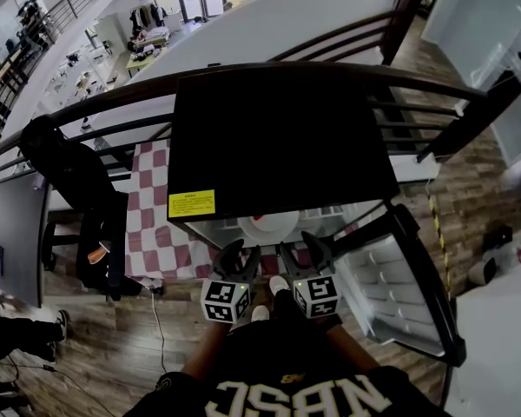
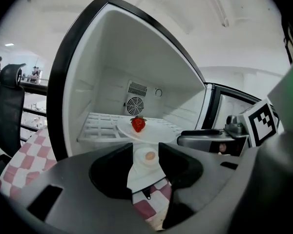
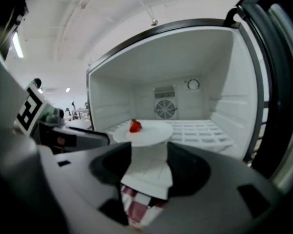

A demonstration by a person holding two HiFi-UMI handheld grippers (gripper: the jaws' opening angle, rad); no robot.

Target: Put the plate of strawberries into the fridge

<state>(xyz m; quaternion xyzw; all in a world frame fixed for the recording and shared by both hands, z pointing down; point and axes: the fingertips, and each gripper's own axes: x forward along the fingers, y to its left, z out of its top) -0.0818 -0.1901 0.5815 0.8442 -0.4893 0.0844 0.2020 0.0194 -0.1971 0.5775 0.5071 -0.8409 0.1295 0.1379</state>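
A white plate (image 2: 154, 130) with one red strawberry (image 2: 138, 124) rests on the white wire shelf inside the open fridge (image 1: 278, 137), near the shelf's front. From the right gripper view, the plate (image 3: 147, 132) and strawberry (image 3: 135, 126) lie straight ahead. My left gripper (image 2: 145, 156) is open and empty, a little in front of the plate. My right gripper (image 3: 149, 156) is also open and empty, level with it. In the head view both grippers, left (image 1: 240, 254) and right (image 1: 302, 248), sit side by side just short of the plate (image 1: 267, 226).
The fridge door (image 1: 408, 285) stands open to the right. Below the plate sits a small white dish with a pale round thing (image 2: 149, 156). The fridge stands on a red-and-white checked cloth (image 1: 152, 224). A black chair (image 1: 78, 181) is at left, a dark railing behind.
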